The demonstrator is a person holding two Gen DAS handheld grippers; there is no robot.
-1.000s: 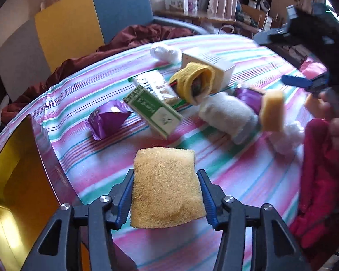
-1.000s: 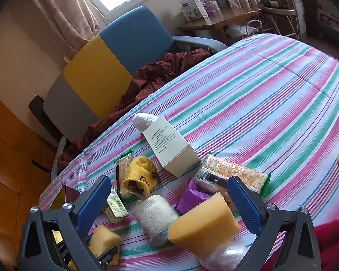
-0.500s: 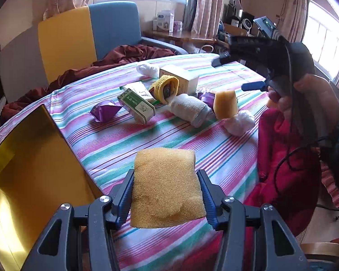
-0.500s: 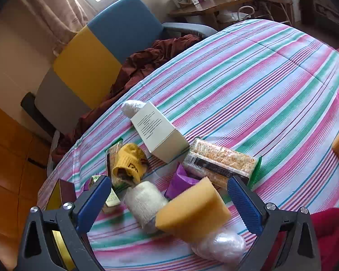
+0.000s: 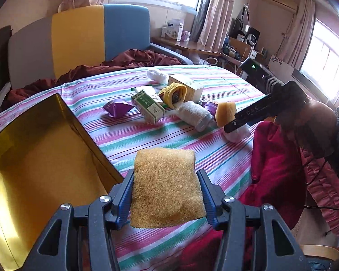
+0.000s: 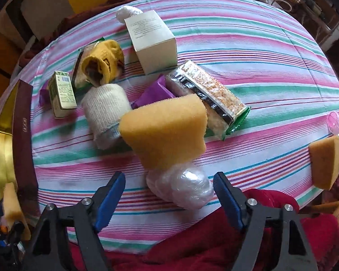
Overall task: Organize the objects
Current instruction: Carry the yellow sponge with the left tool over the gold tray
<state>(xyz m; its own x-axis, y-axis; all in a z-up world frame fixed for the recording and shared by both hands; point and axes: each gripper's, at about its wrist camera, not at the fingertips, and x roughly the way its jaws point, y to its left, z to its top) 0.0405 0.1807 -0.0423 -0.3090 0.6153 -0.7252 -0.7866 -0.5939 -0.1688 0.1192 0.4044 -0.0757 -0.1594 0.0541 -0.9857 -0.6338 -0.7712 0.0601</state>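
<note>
Sponge gripped beside the gold box

A yellow sponge (image 5: 167,187) is clamped in the left tool (image 5: 166,194) near the gold box (image 5: 40,171); the right tool (image 6: 169,194) is held wide open, empty, above a plastic-wrapped bundle (image 6: 183,185) and wedge sponge (image 6: 167,131) on the striped surface (image 6: 271,72).

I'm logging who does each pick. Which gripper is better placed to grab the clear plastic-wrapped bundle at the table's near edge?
Right. The right gripper is open with the clear plastic-wrapped bundle between its fingers, while the left gripper is shut on a yellow sponge block.

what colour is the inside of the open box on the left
Shiny gold inside the box; the left wrist view shows it best.
</note>
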